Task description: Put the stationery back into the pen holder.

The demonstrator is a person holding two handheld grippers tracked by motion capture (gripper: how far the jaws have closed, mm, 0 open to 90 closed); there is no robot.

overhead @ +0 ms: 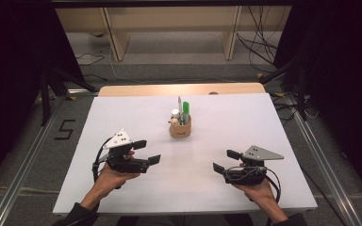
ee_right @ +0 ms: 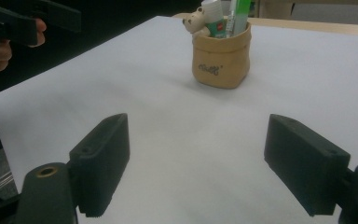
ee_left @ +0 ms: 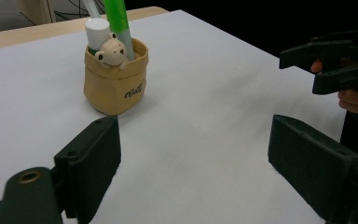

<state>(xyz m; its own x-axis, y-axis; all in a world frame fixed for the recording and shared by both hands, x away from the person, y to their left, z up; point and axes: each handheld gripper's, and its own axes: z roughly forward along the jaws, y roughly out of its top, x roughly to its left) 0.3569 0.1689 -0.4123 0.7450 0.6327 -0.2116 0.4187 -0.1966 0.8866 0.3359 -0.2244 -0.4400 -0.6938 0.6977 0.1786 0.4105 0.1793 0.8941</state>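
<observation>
A soft tan pouch [overhead: 180,129] is seen mid-tabletop [overhead: 122,113], toward the far edge. A bear figure [ee_left: 110,52], green marker [ee_left: 118,21] and white tube [ee_right: 215,17] are resolved in the gripper views. Left tongs [overhead: 148,152] and right tongs [overhead: 225,161] are held wide, empty, with bare white sheet between.
</observation>
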